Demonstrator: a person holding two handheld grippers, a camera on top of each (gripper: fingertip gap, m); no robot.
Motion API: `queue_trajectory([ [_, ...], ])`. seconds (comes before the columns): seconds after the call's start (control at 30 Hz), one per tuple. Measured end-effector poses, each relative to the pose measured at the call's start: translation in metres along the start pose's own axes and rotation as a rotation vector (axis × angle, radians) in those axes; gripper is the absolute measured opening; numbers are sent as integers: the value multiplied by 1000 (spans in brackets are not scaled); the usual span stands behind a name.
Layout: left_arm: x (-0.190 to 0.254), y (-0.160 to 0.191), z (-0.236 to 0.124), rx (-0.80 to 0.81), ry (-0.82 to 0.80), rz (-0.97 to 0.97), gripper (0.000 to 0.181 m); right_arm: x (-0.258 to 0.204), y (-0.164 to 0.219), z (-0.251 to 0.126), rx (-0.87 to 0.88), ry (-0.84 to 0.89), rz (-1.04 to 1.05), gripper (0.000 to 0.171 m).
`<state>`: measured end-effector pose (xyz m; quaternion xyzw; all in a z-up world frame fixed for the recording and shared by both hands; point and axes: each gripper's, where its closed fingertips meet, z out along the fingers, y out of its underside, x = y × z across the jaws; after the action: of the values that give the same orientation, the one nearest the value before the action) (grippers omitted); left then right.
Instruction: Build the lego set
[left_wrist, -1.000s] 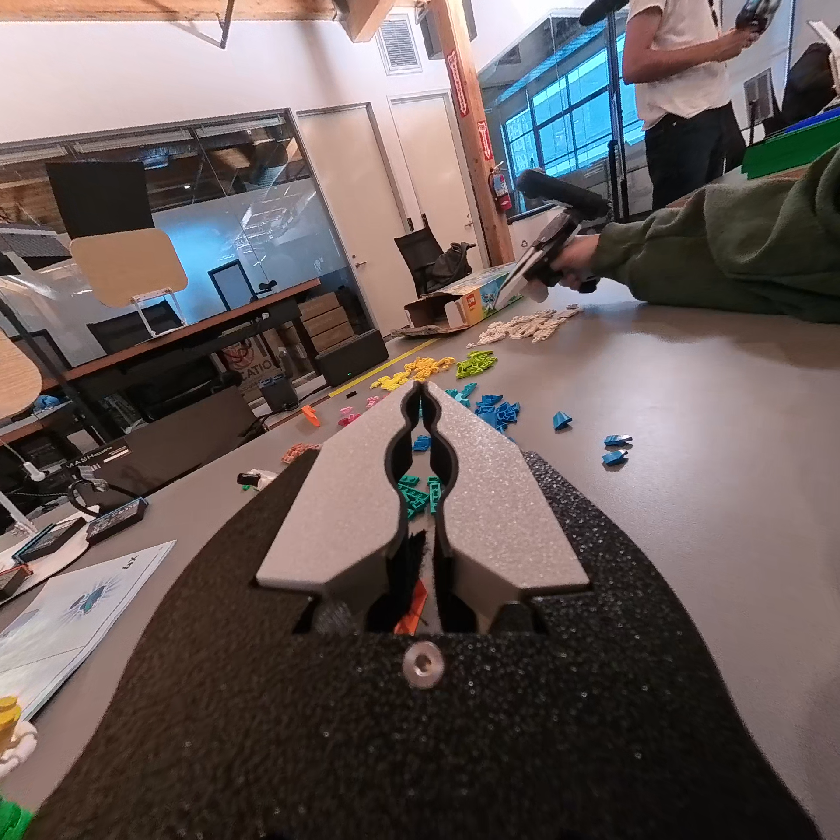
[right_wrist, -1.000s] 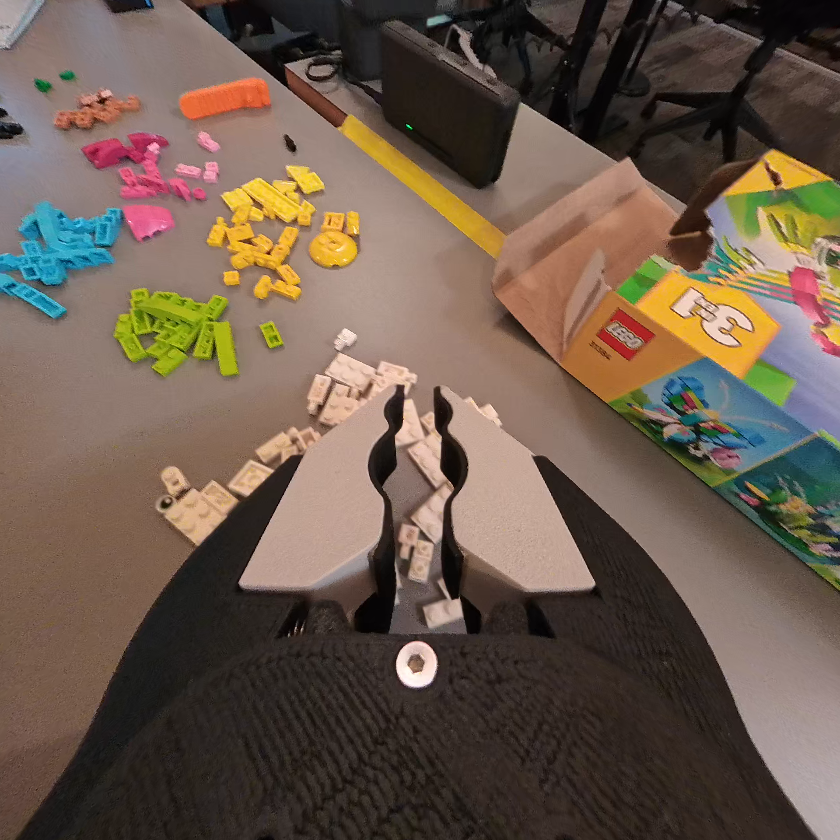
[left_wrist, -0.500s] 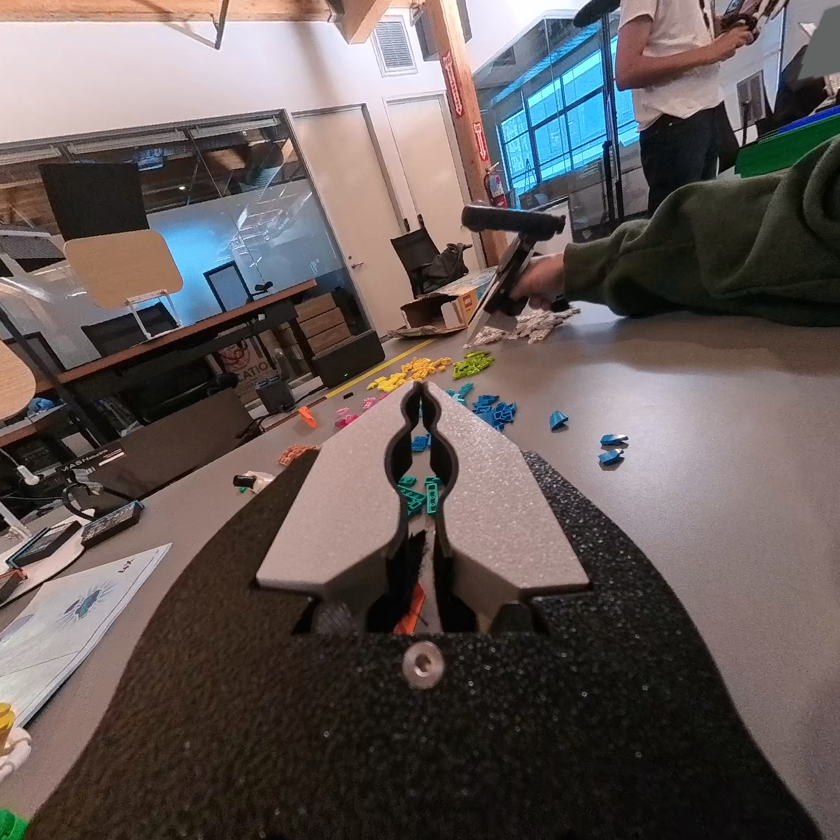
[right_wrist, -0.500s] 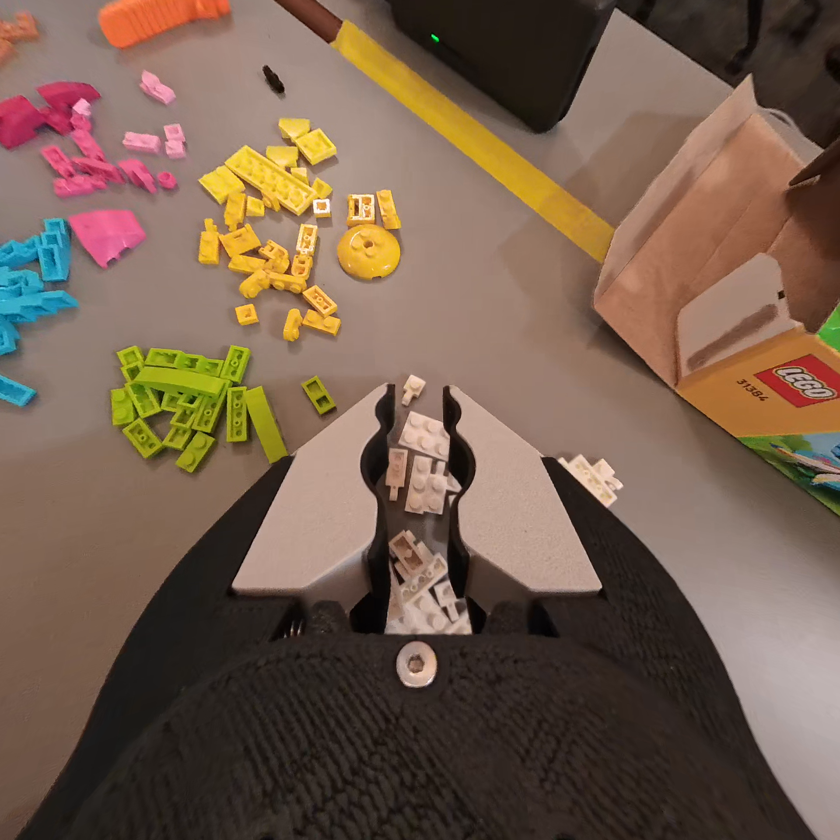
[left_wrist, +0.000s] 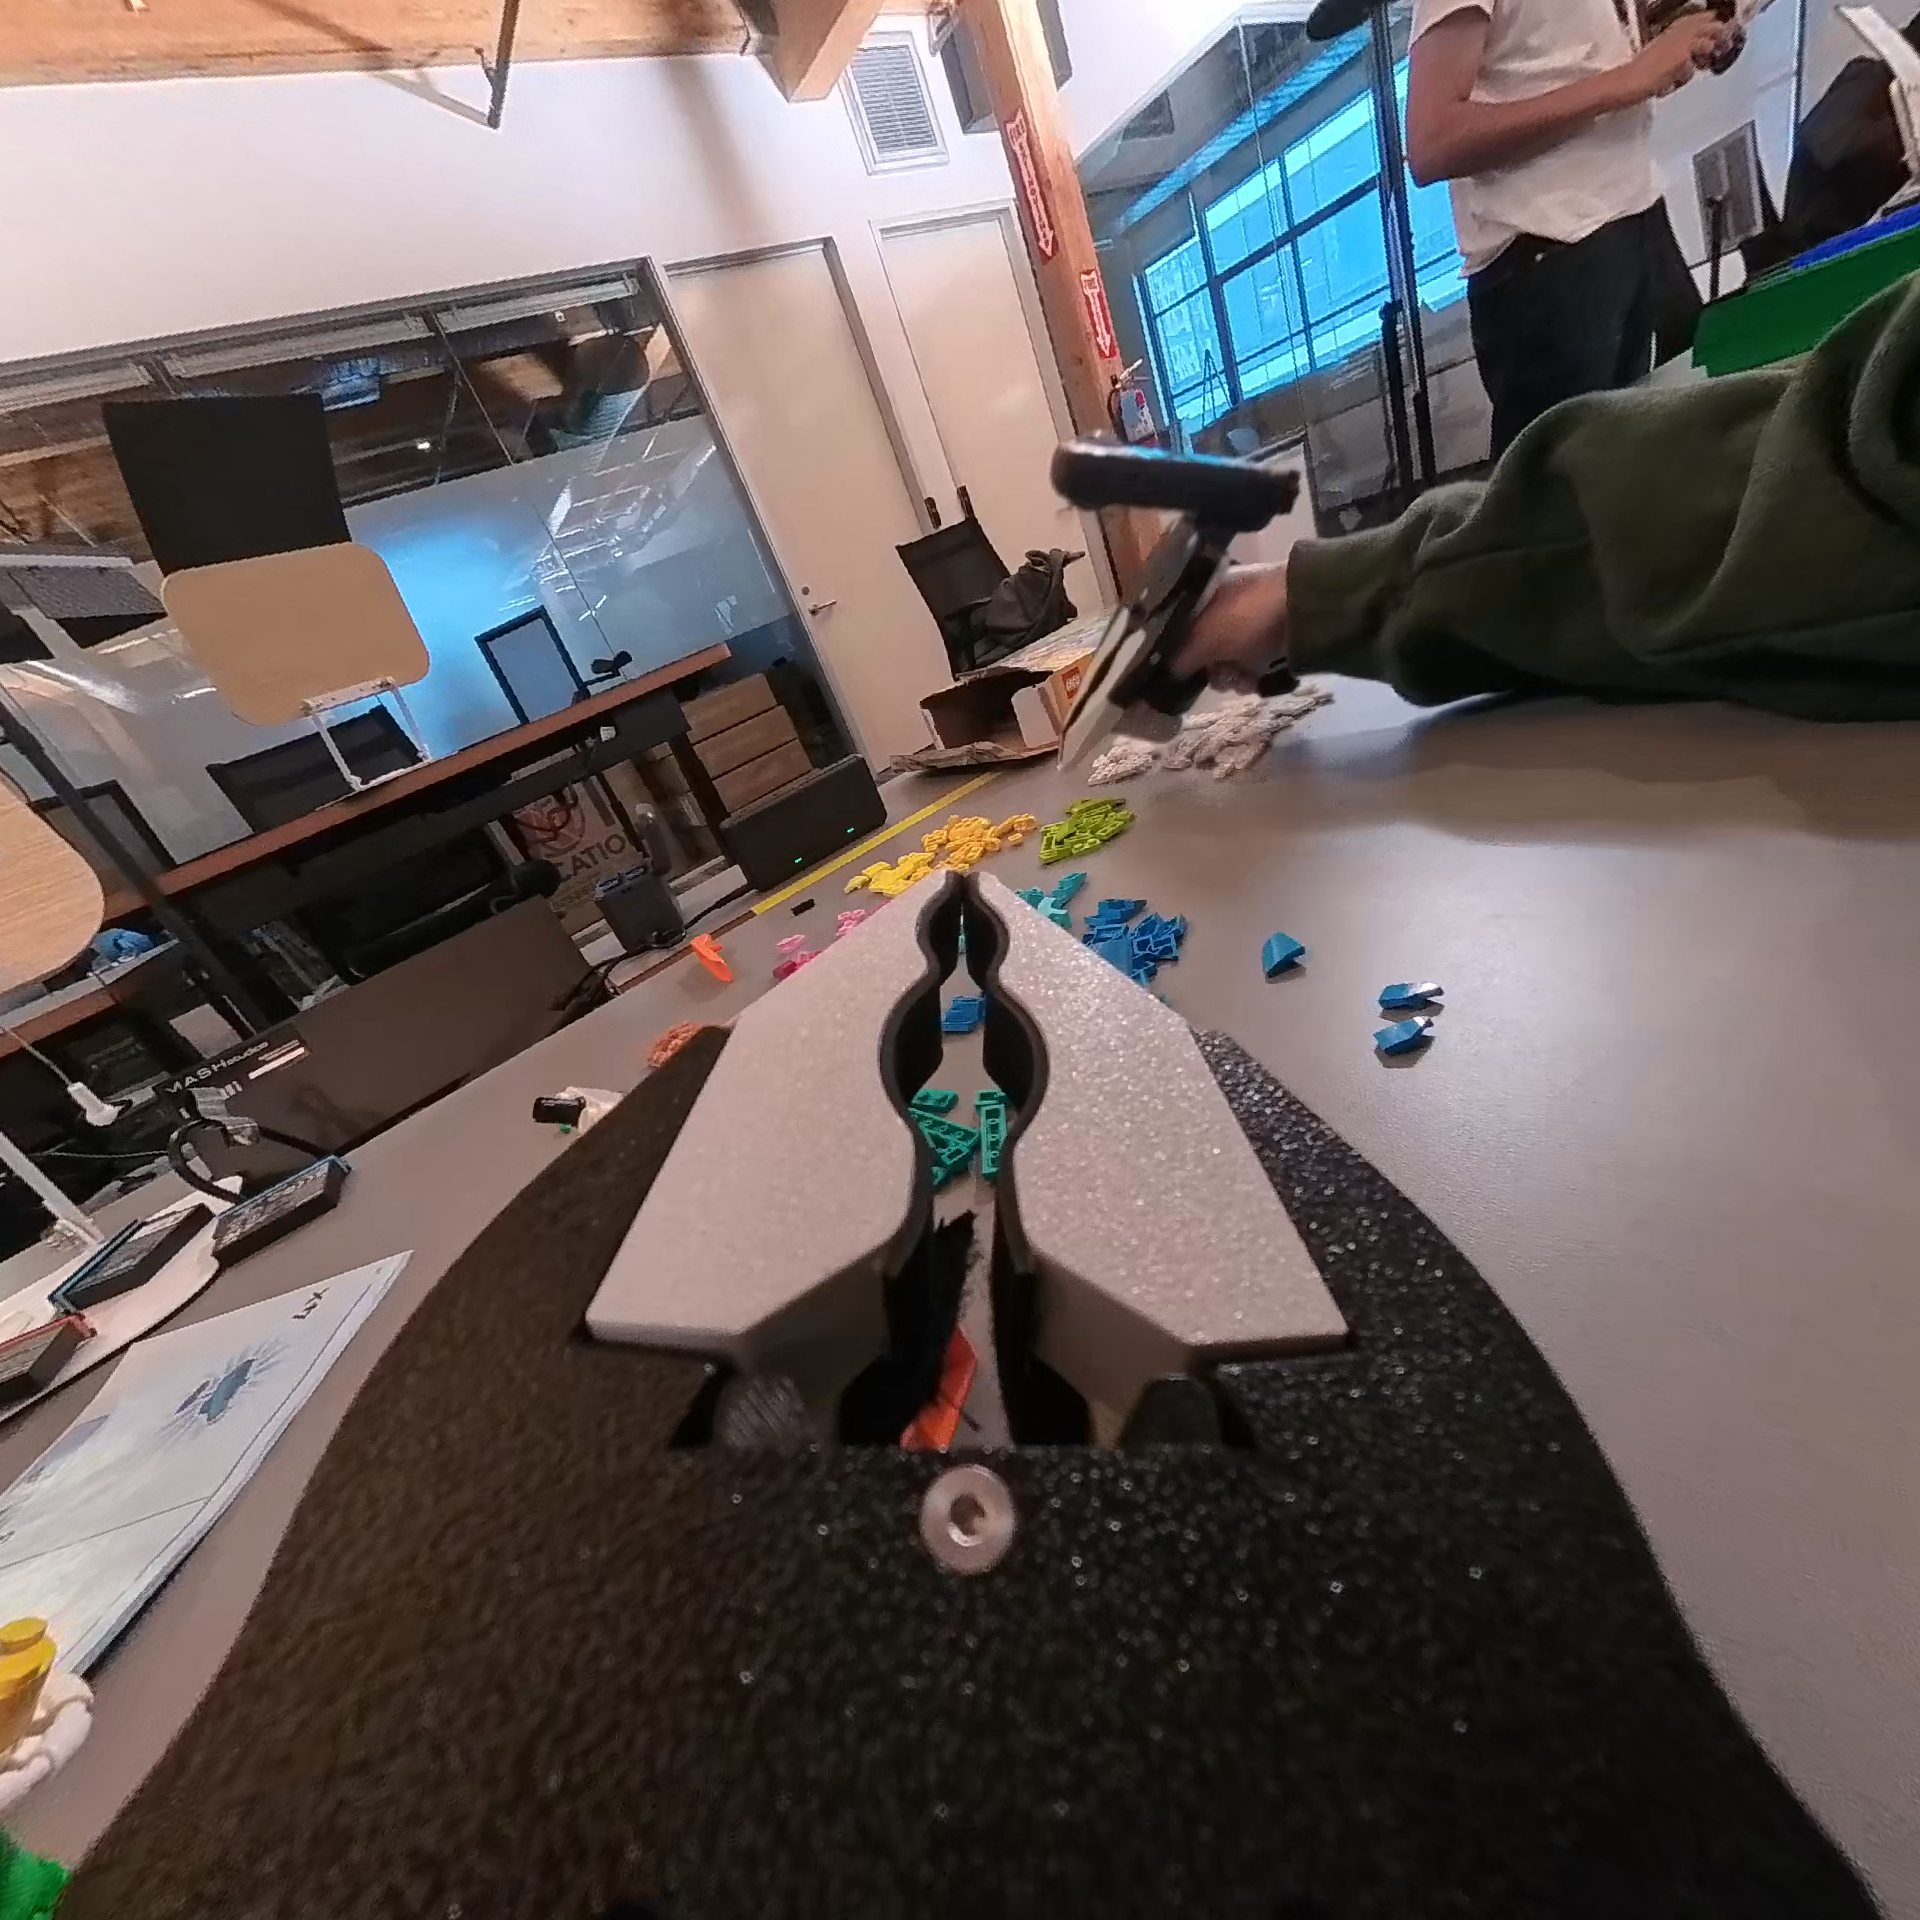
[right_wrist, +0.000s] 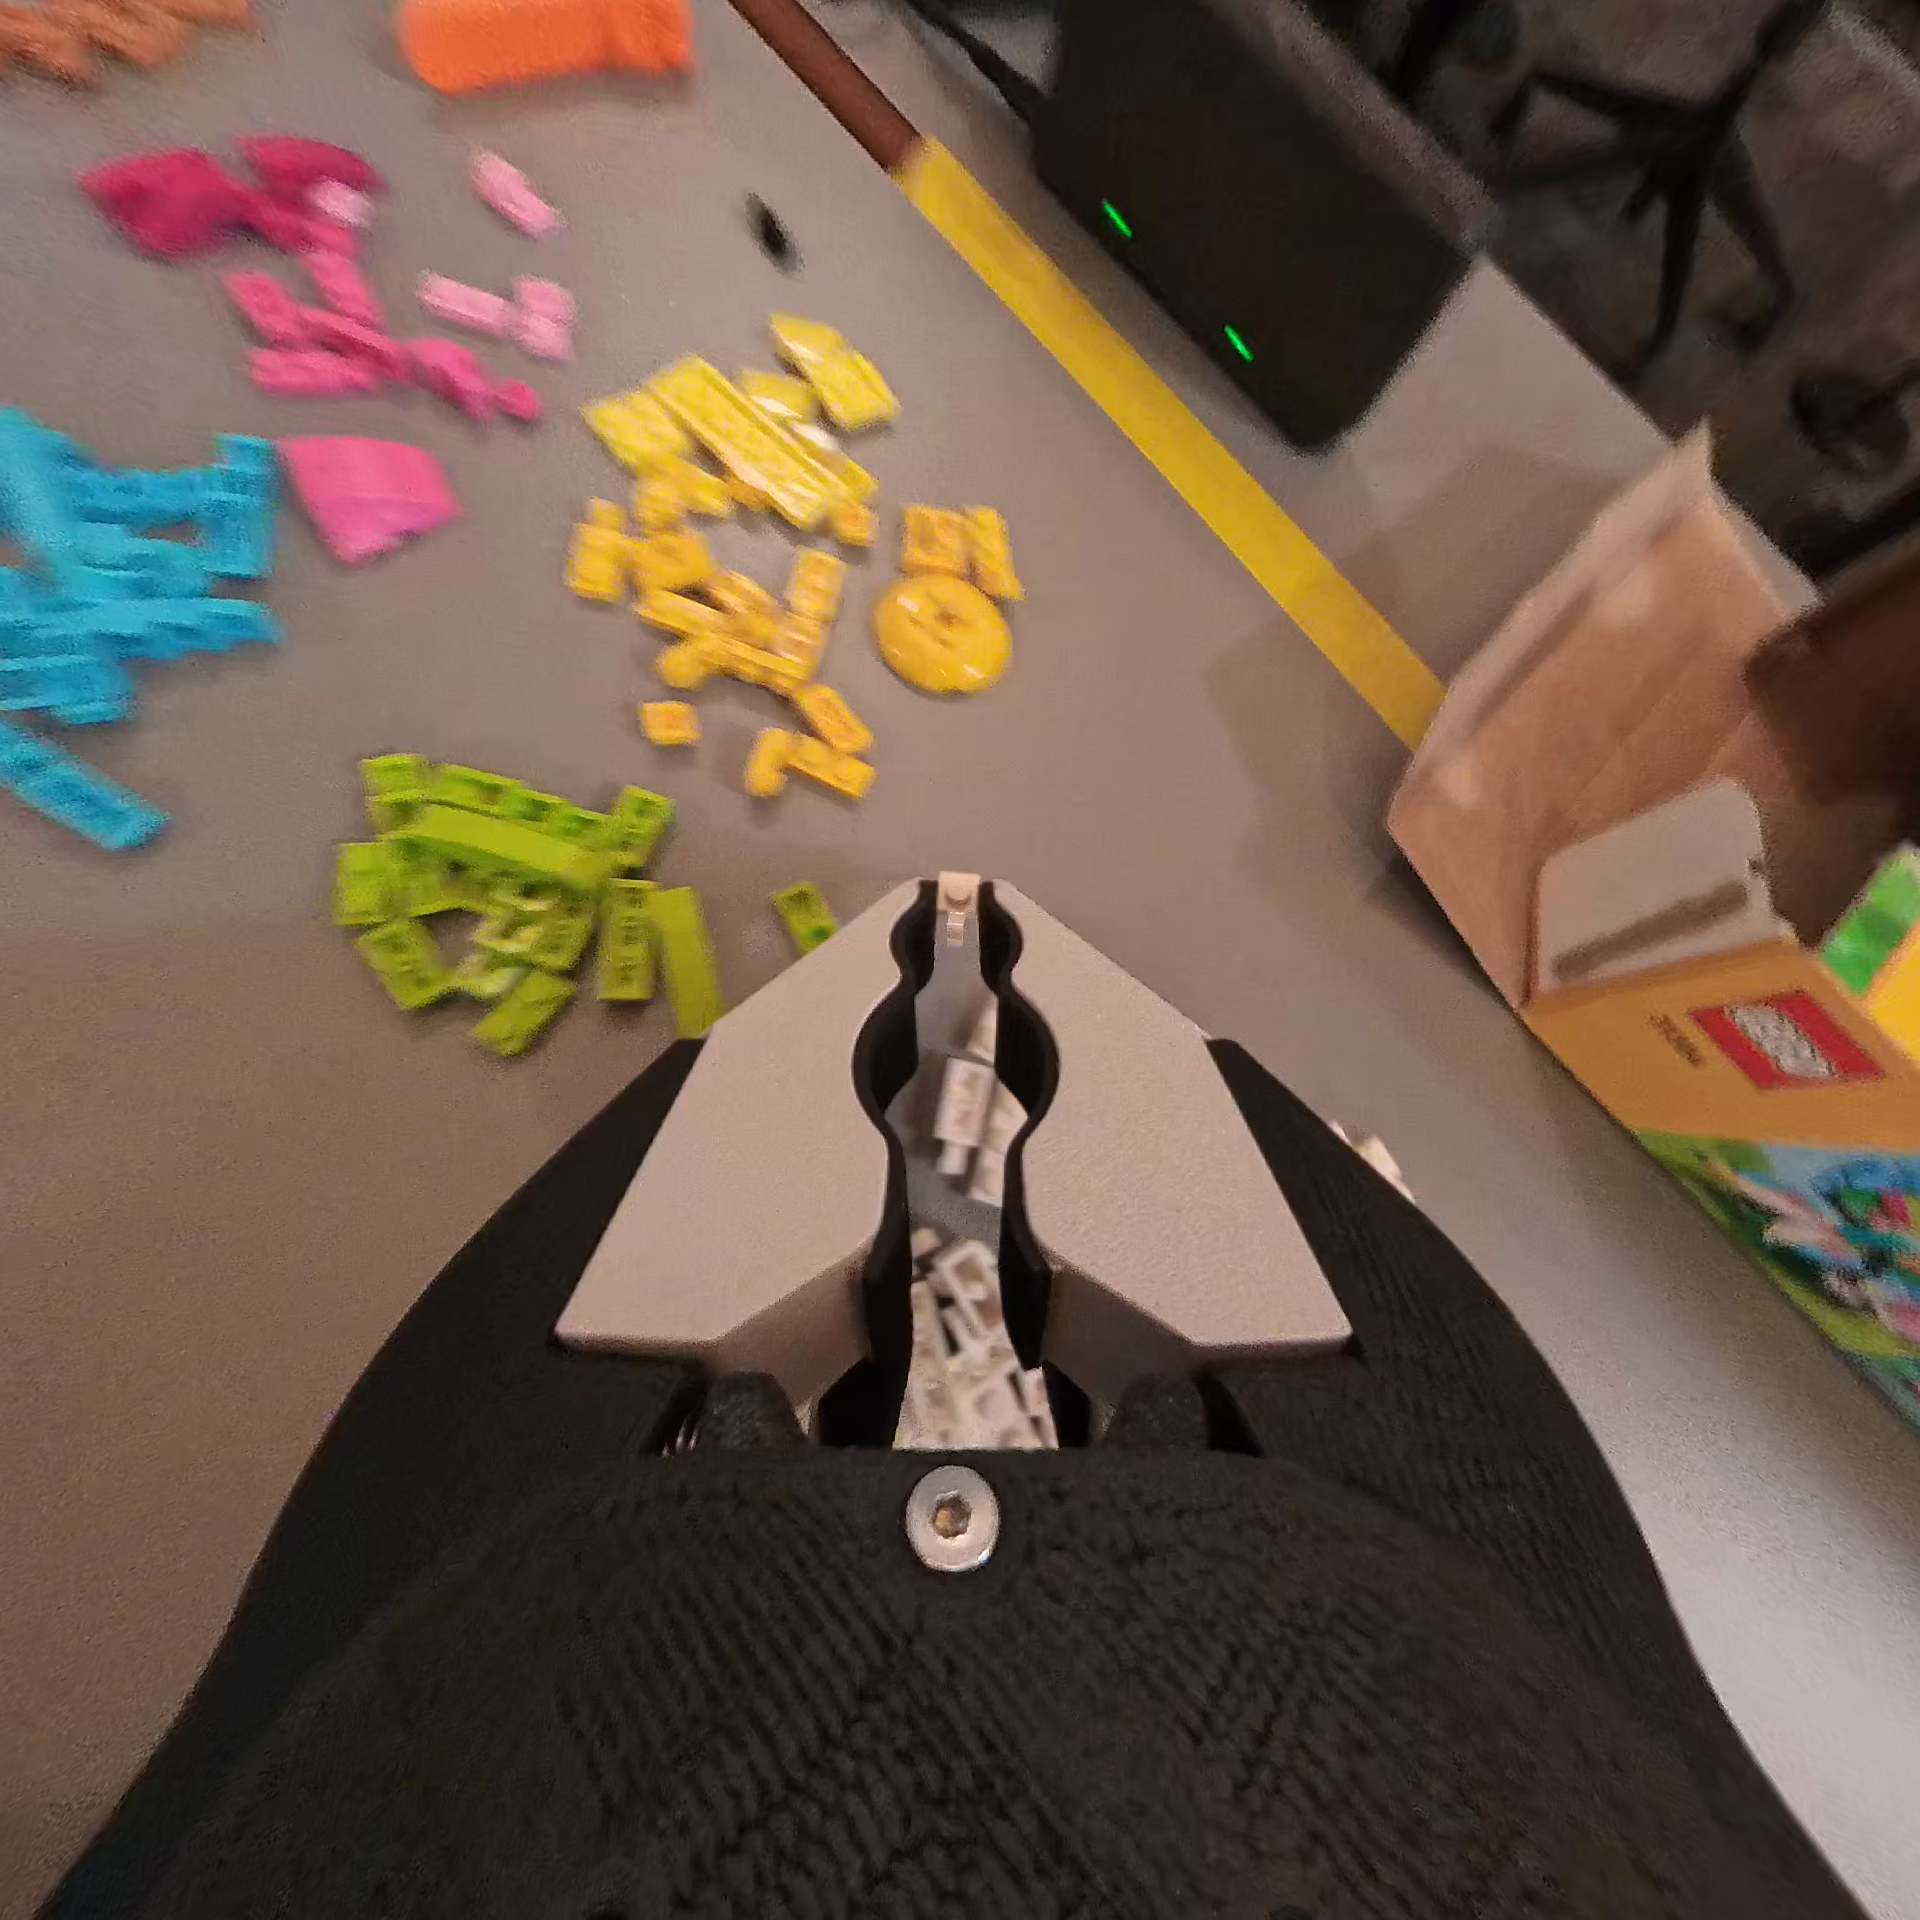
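Note:
My right gripper (right_wrist: 956, 896) is shut on a small white lego piece (right_wrist: 956, 909) with a stud, pinched right at the fingertips. More of the white pile (right_wrist: 966, 1101) shows on the table through the gap behind it. In the left wrist view the right gripper (left_wrist: 1070, 750) points steeply down at the edge of the white pile (left_wrist: 1216, 738), held by a hand in a green sleeve (left_wrist: 1662, 561). My left gripper (left_wrist: 961, 885) is shut with nothing between its tips, low over the grey table (left_wrist: 1558, 1143), with teal pieces (left_wrist: 961, 1132) showing below through its gap.
Sorted piles lie ahead of the right gripper: yellow (right_wrist: 748, 540), lime (right_wrist: 499, 894), blue (right_wrist: 94, 613), pink (right_wrist: 343, 312). The open lego box (right_wrist: 1662, 935) is at the right, a yellow tape strip (right_wrist: 1164, 436) and a black case (right_wrist: 1247, 208) beyond. An instruction booklet (left_wrist: 156, 1423) lies left. A person (left_wrist: 1538, 156) stands behind. There is about 40 centimeters between the tips of the two grippers. From my right tips it is roughly 20 centimeters to the black case (right_wrist: 1247, 208); from my left, 50 centimeters.
My right gripper moved forward across the white pile, and its fingers closed on a small white piece at the pile's far edge. My left gripper stayed shut and hardly moved.

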<state>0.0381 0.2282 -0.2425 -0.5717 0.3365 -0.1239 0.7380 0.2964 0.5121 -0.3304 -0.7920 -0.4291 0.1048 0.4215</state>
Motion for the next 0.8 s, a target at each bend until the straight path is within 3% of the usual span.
queue_trajectory([
  [0.13, 0, -1, 0, 0, -6, 15, 0, -105, -21, -41, 161, -396, -269, 6],
  [0.2, 1, -1, -1, 2, -6, 22, 0, -158, -6, -60, 121, -553, -406, 6],
  [0.3, 1, -1, 0, 1, -7, 29, 0, -206, 20, -79, 41, -647, -516, 6],
  [0.5, 0, -1, 0, 1, -12, 28, 0, -249, 40, -107, 49, -731, -511, 6],
  [0.8, 5, -2, -1, 4, 2, 64, 0, -260, 46, -105, 48, -690, -505, 11],
])
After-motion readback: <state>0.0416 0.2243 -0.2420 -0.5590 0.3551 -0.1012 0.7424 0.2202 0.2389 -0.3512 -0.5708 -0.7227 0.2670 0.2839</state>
